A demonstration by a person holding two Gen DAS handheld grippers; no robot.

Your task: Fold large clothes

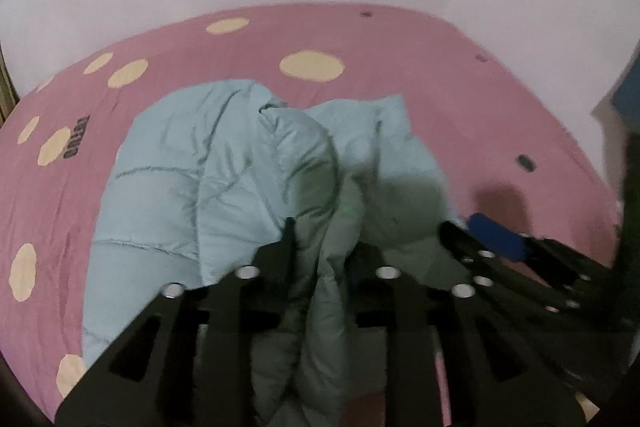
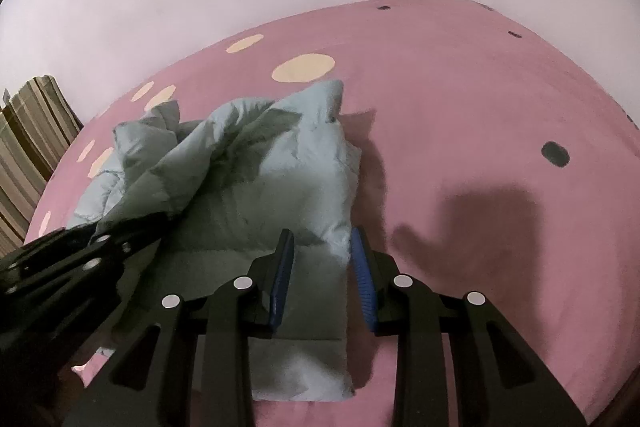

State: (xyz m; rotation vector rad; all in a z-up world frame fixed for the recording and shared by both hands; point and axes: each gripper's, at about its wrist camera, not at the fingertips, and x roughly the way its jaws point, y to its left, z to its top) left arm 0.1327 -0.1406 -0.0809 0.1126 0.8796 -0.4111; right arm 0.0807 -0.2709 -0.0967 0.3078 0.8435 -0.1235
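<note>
So the light blue puffer jacket [image 1: 192, 187] is lying bunched up on the bed [image 1: 400, 47], on the pink sheet with the cream dots, and only part of it is flattened out. Looks like the fold is mid-way: one side is being gathered and carried over, nothing is squared off yet.

The left claw [image 1: 324, 239] is closed on a thick wad of the jacket. The fabric is pinched between the jaws and pulled up into a ridge, so that grip can be counted as solid. How much of the garment is actually caught in there can't be told, since the padding hides it.

The right claw [image 2: 322, 255] is a different story. Its jaws are spread apart with the blue pads [image 2: 362, 267] showing, and the flat right edge of the jacket sits in the gap between them. Nothing is clamped there yet, as far as can be seen.

What's probably needed next: the right claw gets closed on that edge so both sides are held, then the lifted part is laid over the flat panel. Puffy stuff like this tends to spring back, so the fold will likely have to be pressed down a bit. The slippery shell could be lost from a shallow grip too.
</note>
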